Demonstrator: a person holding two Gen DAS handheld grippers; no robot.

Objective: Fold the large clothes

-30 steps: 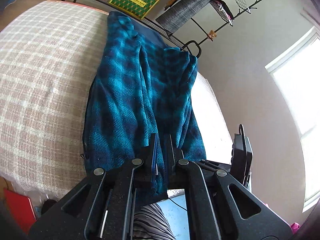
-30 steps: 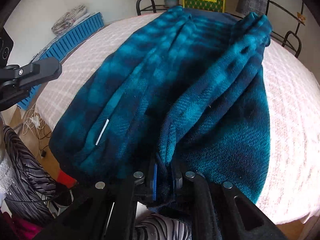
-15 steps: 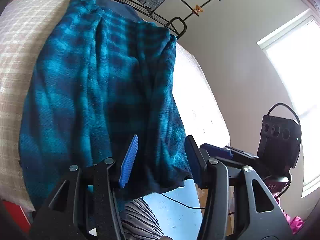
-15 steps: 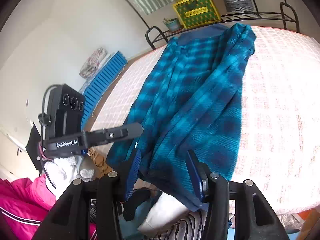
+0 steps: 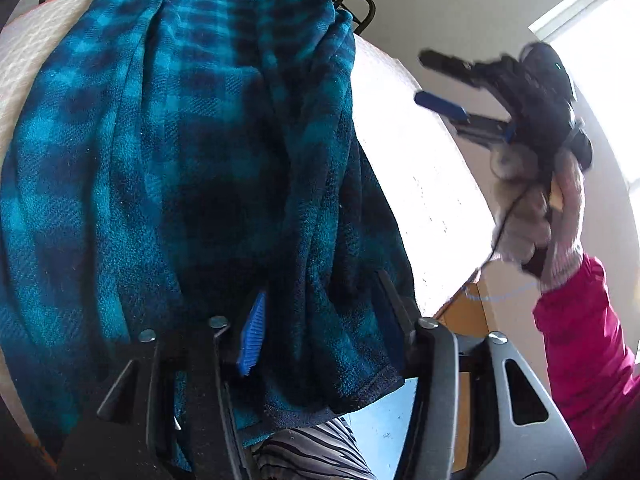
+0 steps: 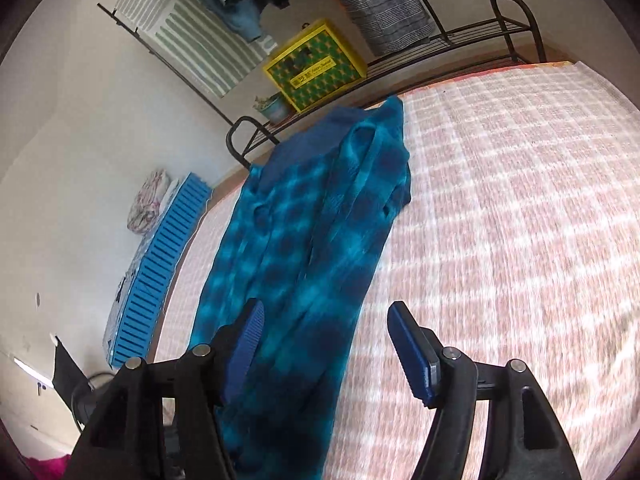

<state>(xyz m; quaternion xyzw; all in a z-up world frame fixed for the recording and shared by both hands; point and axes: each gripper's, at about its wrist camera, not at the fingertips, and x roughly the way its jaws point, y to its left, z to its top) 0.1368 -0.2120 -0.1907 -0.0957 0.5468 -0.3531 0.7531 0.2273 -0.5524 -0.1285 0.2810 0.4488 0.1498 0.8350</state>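
Note:
A blue and dark plaid fleece garment (image 5: 192, 152) lies lengthwise on the bed, folded into a long strip; it also shows in the right wrist view (image 6: 304, 240). Its near hem hangs over the bed's edge. My left gripper (image 5: 320, 320) is open, its fingers either side of the garment's near end, holding nothing. My right gripper (image 6: 328, 340) is open and empty, raised above the bed. It also shows in the left wrist view (image 5: 440, 84), held up to the right in a gloved hand.
The bed has a pink and white checked cover (image 6: 500, 220). A black metal rack (image 6: 460, 40) with a yellow box (image 6: 316, 66) and hung clothes stands behind the bed. A blue slatted panel (image 6: 156, 272) lies left of the bed.
Both grippers opened and let go of the garment's hem. The right gripper lifted and swung away to the right. The garment now lies flat on the bed.

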